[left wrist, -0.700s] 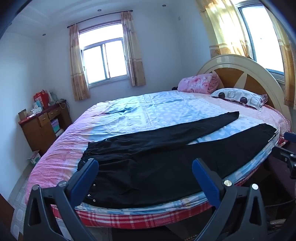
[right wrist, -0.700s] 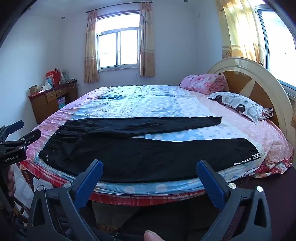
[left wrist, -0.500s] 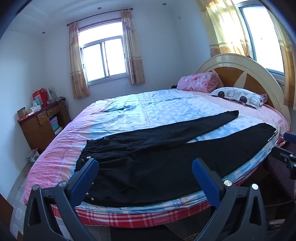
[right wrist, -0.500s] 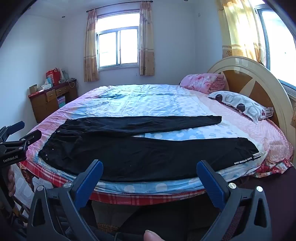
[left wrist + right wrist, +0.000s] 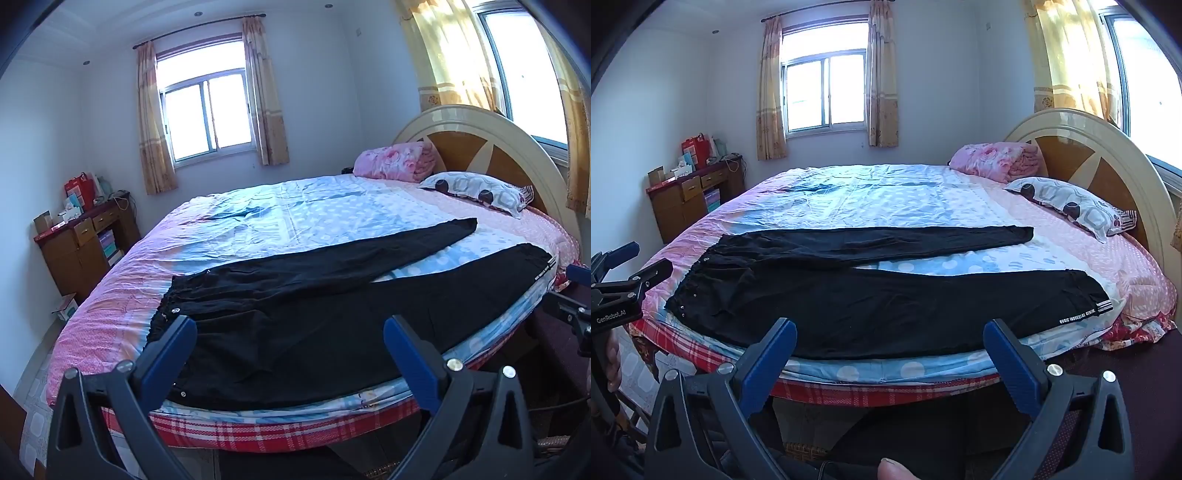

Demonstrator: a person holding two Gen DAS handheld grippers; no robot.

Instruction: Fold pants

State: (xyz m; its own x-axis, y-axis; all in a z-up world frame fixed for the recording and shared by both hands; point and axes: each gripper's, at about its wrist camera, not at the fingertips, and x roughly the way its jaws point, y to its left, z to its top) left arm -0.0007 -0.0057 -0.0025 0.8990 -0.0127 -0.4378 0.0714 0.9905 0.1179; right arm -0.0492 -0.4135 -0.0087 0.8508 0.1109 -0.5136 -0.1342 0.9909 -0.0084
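Observation:
Black pants (image 5: pixel 303 314) lie flat on the round bed, waistband at the left, two legs spread apart toward the right; they also show in the right wrist view (image 5: pixel 871 295). The near leg's cuff with white lettering (image 5: pixel 1082 314) lies near the bed's right front edge. My left gripper (image 5: pixel 290 343) is open and empty, held before the bed's front edge near the waist. My right gripper (image 5: pixel 890 350) is open and empty, in front of the near leg. The left gripper also shows at the left of the right wrist view (image 5: pixel 624 280).
The bed (image 5: pixel 258 221) has a pink and blue sheet and a red plaid skirt. A patterned pillow (image 5: pixel 476 188) and a folded pink blanket (image 5: pixel 391 162) lie by the headboard (image 5: pixel 491 136). A wooden cabinet (image 5: pixel 85 243) stands at the left wall.
The left wrist view has shifted slightly, so the pants sit a little further right in it. The right gripper has barely moved. Both grippers stay open.

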